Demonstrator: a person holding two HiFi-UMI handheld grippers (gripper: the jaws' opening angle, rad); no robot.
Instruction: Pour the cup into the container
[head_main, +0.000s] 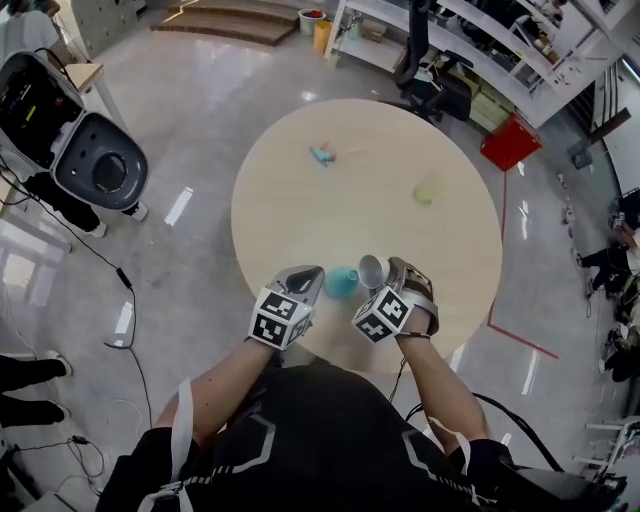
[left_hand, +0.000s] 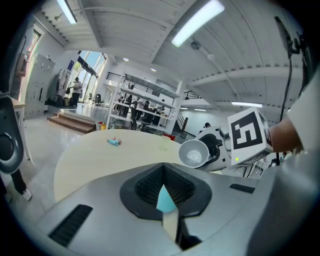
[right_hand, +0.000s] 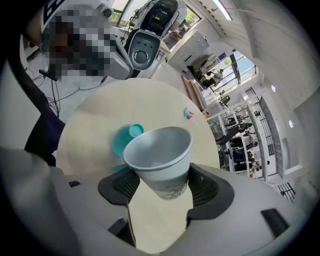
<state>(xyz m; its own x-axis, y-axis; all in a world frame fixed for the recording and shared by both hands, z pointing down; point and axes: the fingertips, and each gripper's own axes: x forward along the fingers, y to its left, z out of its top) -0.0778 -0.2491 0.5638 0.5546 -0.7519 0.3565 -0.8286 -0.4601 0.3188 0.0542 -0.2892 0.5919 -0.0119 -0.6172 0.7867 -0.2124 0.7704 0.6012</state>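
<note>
Hovering at the near edge of the round table (head_main: 300, 215), L gripper (left_hand: 165, 187) has its jaws pinched nearly together on a thin sliver of the teal container (head_main: 342, 283). Container sits just R of it, btwn the two grippers, over the tabletop. Grey cup (right_hand: 159, 155) is tilted, mouth facing the container side, rim just beside it. R gripper (right_hand: 162, 192) is clenched on the cup's lower wall

Left gripper (left_hand: 168, 212) pinches teal container (left_hand: 164, 198) edge; right gripper (left_hand: 209, 151) (marker cube facing) holds grey cup (left_hand: 193, 153).
</note>
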